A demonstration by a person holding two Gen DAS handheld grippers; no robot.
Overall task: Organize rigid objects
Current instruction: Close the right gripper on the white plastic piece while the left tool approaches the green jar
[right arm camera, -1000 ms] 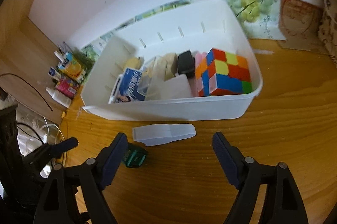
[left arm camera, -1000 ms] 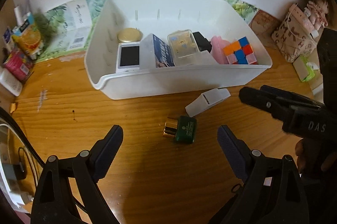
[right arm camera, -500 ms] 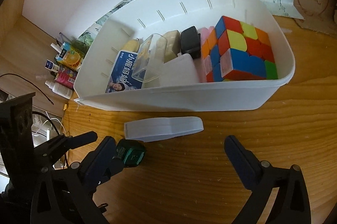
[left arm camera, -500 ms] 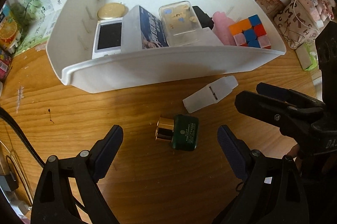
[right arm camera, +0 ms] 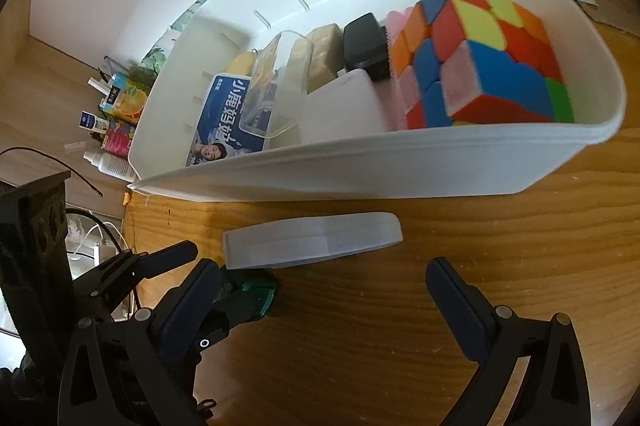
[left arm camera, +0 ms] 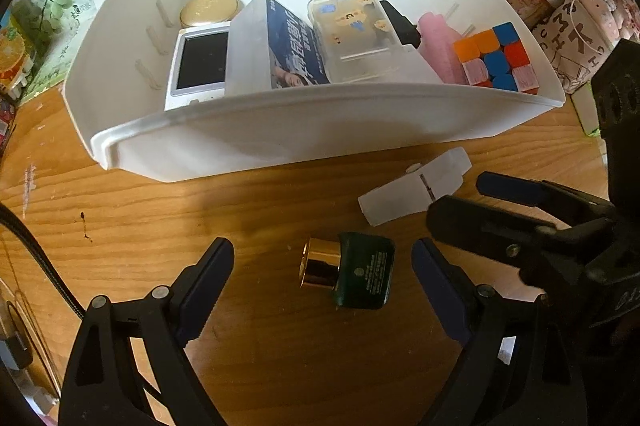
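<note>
Left hand-held gripper (left arm camera: pixel 322 272) stands apart around the green bottle (left arm camera: pixel 352 276) on the worktop (left arm camera: pixel 140 226); right hand-held gripper (right arm camera: pixel 320 290), jaws just widened, stands apart before the white case (right arm camera: pixel 312 240).

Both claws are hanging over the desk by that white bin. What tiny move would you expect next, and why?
Probably the left gripper lowers a little onto the green bottle. Its jaws stand open with the bottle lying loose on the desk between them, outside the white bin where the other things already sit.
</note>
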